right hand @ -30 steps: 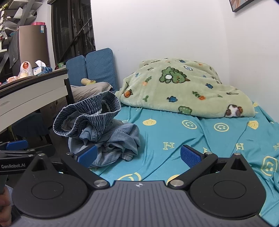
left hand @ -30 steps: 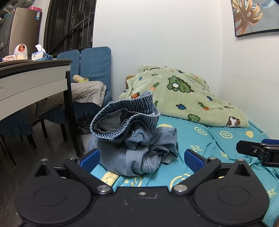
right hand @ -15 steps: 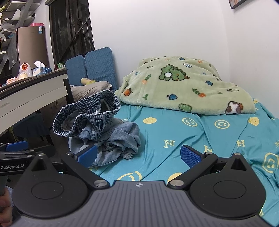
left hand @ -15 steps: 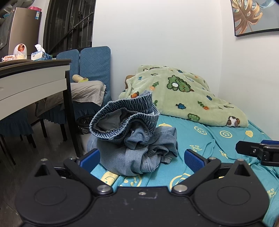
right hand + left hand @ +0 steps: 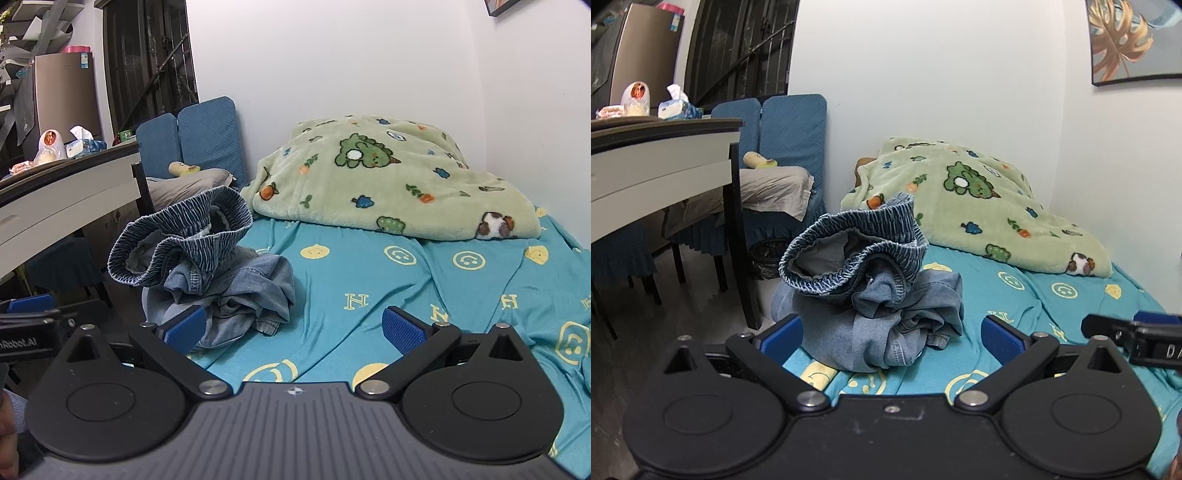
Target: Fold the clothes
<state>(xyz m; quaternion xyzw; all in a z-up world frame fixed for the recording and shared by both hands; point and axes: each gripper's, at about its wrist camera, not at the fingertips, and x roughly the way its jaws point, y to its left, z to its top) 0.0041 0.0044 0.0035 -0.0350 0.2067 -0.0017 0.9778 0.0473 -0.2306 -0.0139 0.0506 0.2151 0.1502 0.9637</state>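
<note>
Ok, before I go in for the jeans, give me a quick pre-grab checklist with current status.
1. Left gripper open, nothing held: ok.
2. Right gripper open, nothing held: ok.
3. Jeans in front of left gripper, path unobstructed: ok.
4. Jeans laid flat for folding: not ok, crumpled in a heap with the waistband standing up.
5. Free sheet beside the heap to spread them: ok.
6. Leg ends located: cannot tell.

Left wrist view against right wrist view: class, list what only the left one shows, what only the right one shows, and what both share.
Only the left wrist view shows most of the leaf picture on the wall, and the right tool's tip at its edge. Only the right wrist view shows the shelves above the fridge and the left tool's tip. Both show crumpled jeans on the teal sheet, the green blanket, the table and open tools.
</note>
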